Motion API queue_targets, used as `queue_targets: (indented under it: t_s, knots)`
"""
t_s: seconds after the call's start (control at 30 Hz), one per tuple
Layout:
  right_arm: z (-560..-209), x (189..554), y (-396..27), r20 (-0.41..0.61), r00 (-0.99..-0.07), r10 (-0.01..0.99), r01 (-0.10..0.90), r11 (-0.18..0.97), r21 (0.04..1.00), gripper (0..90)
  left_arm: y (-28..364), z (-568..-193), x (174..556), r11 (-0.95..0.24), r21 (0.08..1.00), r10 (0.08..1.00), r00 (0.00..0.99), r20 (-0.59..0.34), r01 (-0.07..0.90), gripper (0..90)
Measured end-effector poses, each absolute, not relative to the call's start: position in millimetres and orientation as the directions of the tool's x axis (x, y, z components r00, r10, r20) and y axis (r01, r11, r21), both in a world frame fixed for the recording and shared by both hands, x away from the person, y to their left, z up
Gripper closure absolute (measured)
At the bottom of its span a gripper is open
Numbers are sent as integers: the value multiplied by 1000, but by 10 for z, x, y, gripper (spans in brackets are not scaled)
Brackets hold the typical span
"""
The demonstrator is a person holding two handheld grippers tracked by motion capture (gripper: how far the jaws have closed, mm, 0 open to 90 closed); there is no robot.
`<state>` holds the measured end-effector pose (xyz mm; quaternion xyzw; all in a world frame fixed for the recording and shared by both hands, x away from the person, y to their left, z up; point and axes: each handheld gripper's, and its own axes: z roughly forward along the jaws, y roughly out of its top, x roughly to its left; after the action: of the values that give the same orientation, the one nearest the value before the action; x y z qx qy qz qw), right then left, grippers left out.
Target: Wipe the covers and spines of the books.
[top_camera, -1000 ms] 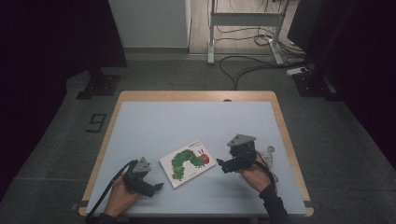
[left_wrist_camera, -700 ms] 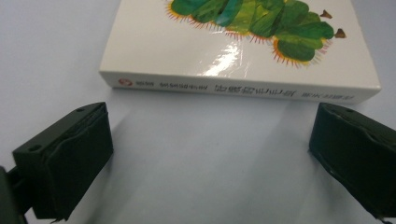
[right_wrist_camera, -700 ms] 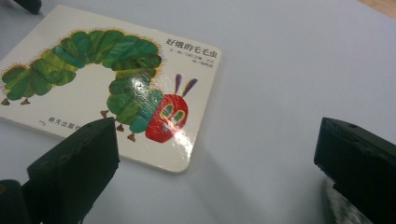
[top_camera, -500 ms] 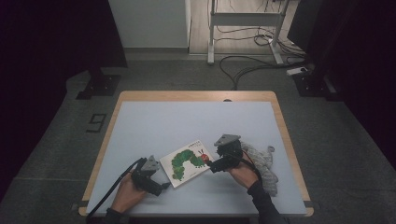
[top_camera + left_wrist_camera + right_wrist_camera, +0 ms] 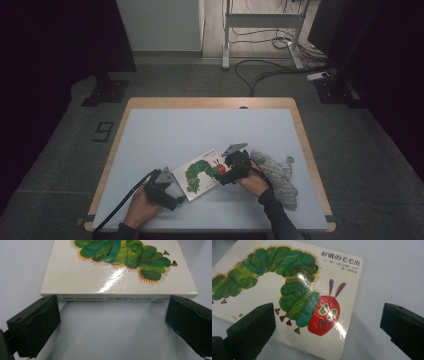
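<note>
A glossy white book bearing a green caterpillar lies flat between both gaping grippers.

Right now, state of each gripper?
Left gripper: open, holding nothing, jaws wide at the spine of the white caterpillar board book.
Right gripper: open, holding nothing, jaws spread over the book's cover.
</note>
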<state>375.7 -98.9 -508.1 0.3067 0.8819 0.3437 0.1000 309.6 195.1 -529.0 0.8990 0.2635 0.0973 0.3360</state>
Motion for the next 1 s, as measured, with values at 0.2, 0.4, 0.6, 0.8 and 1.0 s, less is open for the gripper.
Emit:
queue_targets:
  t_s: [0.2, 0.4, 0.6, 0.8, 1.0]
  knots:
    - [-5163, 3845, -921, 57, -806, 589, 473, 584, 660, 0, 1953, -5291, 3095, -635, 655, 540, 842, -2, 409, 0]
    - [-5214, 3940, -829, 117, -807, 578, 501, 568, 653, 0, 1954, -5292, 3094, -634, 656, 540, 842, -3, 409, 0]
    - [-5237, 4006, -767, 151, -798, 583, 524, 550, 651, 0, 1955, -5292, 3094, -635, 655, 540, 842, -3, 410, 0]
    - [-5224, 4015, -764, 186, -786, 589, 548, 525, 651, 7, 1955, -5293, 3095, -634, 656, 540, 842, -4, 410, 0]
    - [-5200, 4029, -815, 242, -767, 594, 577, 474, 665, 23, 1956, -5293, 3095, -634, 656, 540, 842, -4, 410, 0]
